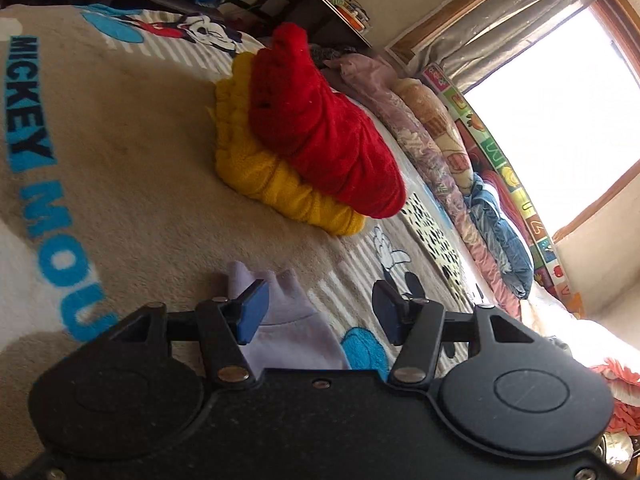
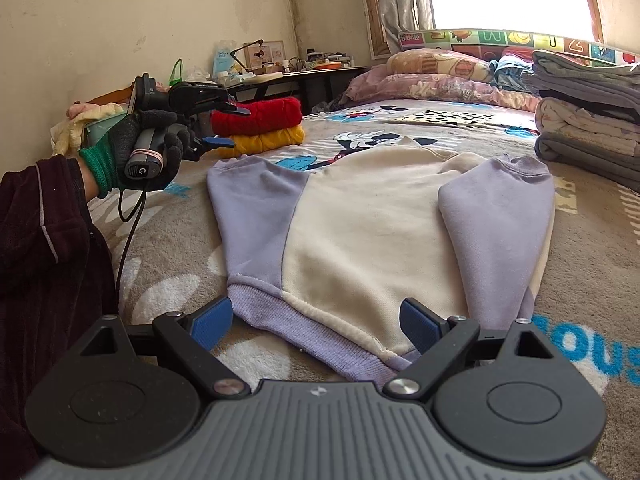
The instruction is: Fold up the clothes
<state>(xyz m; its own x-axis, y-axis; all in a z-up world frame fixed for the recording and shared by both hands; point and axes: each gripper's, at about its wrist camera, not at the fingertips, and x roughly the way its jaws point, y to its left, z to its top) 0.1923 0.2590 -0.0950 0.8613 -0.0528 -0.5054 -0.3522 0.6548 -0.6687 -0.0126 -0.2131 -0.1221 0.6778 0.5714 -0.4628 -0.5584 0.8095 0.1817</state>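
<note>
Both of my grippers have their jaws spread apart and hold nothing. My right gripper [image 2: 316, 322] sits low at the near hem of the sweatshirt [image 2: 360, 232], its blue pads on either side of the lilac ribbed waistband. That sweatshirt lies flat on the bed, cream in the body with lilac sleeves folded inward over it, collar pointing away from me. My left gripper [image 1: 316, 312] hovers above the bed by one lilac cuff [image 1: 280, 312]; in the right wrist view it is raised off to the left, gripped by my gloved left hand [image 2: 148, 148], a cable hanging from the handle. Beyond it a folded red sweater [image 1: 324, 136] rests on a folded yellow sweater [image 1: 256, 160], both on the Mickey Mouse blanket [image 1: 120, 152]. Further off, pillows [image 2: 436, 72] lie along the window side, a stack of folded grey bedding [image 2: 588, 108] sits to the right, and a cluttered counter [image 2: 288, 74] stands against the wall.
</note>
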